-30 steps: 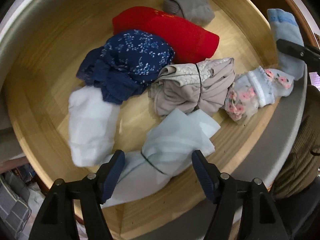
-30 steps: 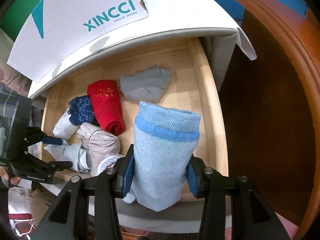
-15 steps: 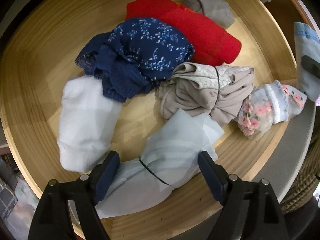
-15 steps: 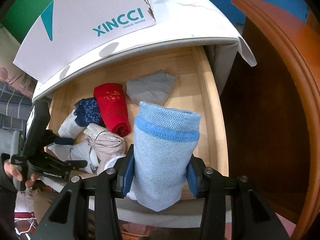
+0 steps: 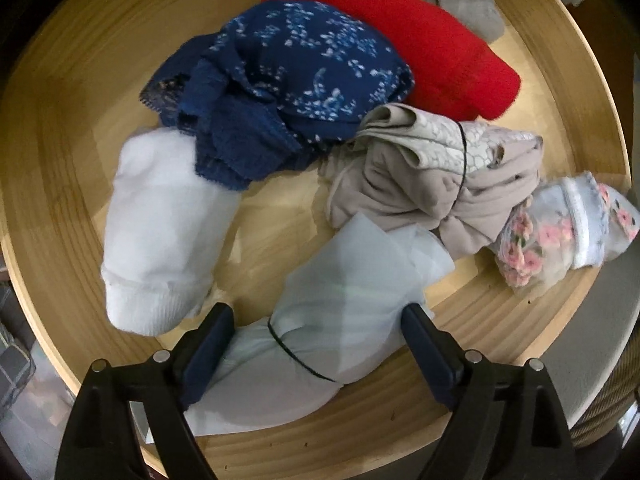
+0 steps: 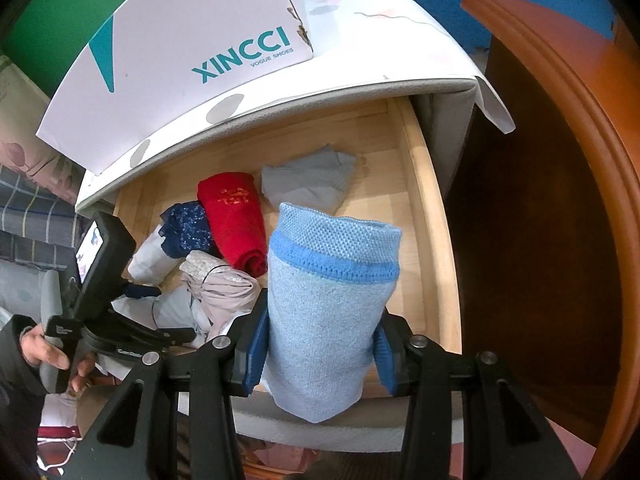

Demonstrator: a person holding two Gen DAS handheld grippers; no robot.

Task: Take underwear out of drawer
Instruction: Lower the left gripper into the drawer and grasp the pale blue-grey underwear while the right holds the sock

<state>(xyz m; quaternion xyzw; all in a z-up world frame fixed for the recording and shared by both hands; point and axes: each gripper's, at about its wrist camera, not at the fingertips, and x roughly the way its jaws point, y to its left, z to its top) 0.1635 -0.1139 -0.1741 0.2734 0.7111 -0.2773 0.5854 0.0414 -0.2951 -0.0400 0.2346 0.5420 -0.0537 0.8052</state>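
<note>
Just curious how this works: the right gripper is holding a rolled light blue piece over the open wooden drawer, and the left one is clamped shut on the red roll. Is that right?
Not quite. The left gripper is open, its jaws either side of the pale bundle tied with a black band, not the red roll, as the left wrist view shows. The right gripper does hold the light blue piece over the drawer.

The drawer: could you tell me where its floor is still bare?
Bare wood shows along the drawer right wall, past the grey roll, and at the back. The left front is crowded: red roll, navy bundle, beige bundle, white rolls.
</note>
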